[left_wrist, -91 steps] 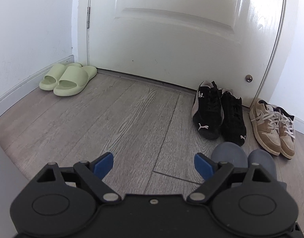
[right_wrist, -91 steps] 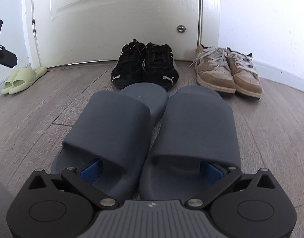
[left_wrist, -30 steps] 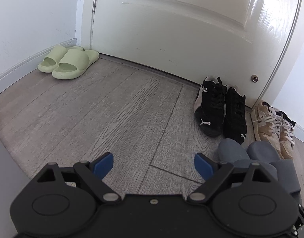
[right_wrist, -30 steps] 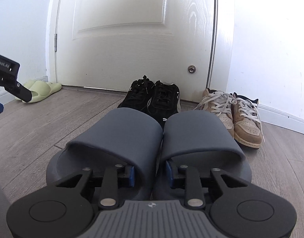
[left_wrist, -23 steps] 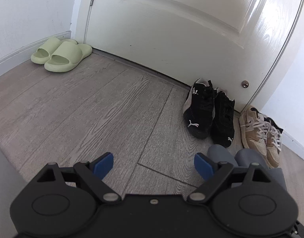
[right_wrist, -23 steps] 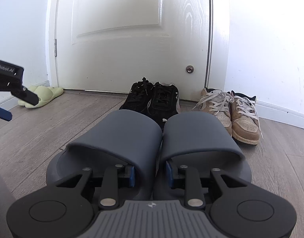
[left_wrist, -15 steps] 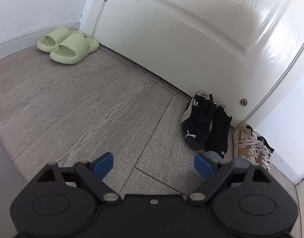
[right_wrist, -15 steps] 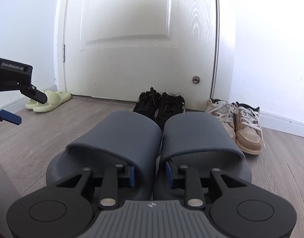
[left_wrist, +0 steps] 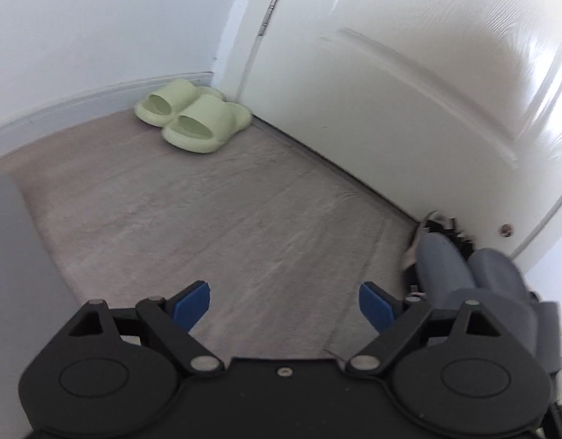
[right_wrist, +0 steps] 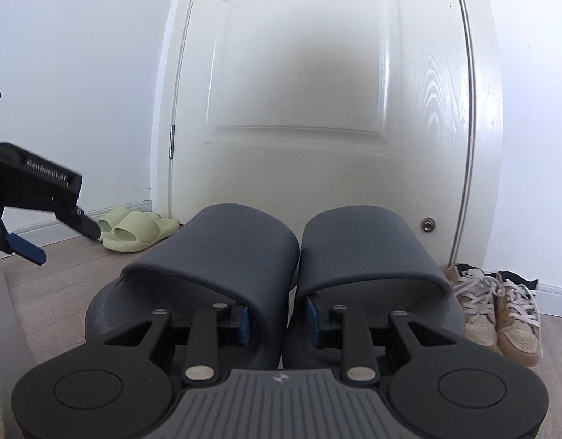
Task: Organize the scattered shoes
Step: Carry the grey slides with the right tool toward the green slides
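Currently right tongs (right_wrist: 277, 323) pinch both grey slides (right_wrist: 281, 267) off the floor, apparently; one may slip toward door (right_wrist: 299, 109). Left tongs (left_wrist: 284, 301) wide, empty.

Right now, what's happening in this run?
A person is tidying shoes by a white door. The right tool is shut on the grey slides, pinching their inner straps together and holding both off the floor. The left tool is open and empty. Green slides and tan sneakers sit paired near the door.

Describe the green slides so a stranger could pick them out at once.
Start at the white door and follow its bottom edge to the hinge-side corner. There, by the baseboard, sit the pale green slides, side by side, the only light-coloured open-toed pair; the others are grey slides or laced sneakers.
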Demonstrator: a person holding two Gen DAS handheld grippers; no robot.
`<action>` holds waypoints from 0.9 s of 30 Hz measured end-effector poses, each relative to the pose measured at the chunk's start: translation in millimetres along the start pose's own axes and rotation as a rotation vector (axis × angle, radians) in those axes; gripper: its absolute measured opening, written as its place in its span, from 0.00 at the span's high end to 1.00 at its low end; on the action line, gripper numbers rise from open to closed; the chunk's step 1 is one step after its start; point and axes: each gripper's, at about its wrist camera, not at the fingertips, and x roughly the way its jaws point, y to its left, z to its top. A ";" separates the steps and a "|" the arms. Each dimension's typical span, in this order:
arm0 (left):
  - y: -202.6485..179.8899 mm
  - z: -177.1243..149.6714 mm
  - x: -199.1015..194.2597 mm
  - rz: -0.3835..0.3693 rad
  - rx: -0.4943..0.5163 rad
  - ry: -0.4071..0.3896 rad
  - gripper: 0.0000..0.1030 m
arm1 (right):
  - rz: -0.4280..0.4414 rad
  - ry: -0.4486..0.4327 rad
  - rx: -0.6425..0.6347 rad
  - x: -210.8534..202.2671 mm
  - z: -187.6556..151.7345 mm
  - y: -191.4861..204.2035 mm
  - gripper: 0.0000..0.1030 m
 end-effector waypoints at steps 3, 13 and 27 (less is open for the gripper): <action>8.3 2.8 9.9 0.158 0.039 -0.007 0.13 | 0.039 0.015 -0.005 20.8 4.7 10.0 0.69; 35.6 10.4 37.3 0.262 -0.136 -0.004 0.13 | 0.131 0.110 0.014 130.6 20.4 46.7 0.69; 47.3 10.0 58.9 0.199 -0.239 0.034 0.13 | 0.081 0.142 0.061 251.7 11.9 101.7 0.68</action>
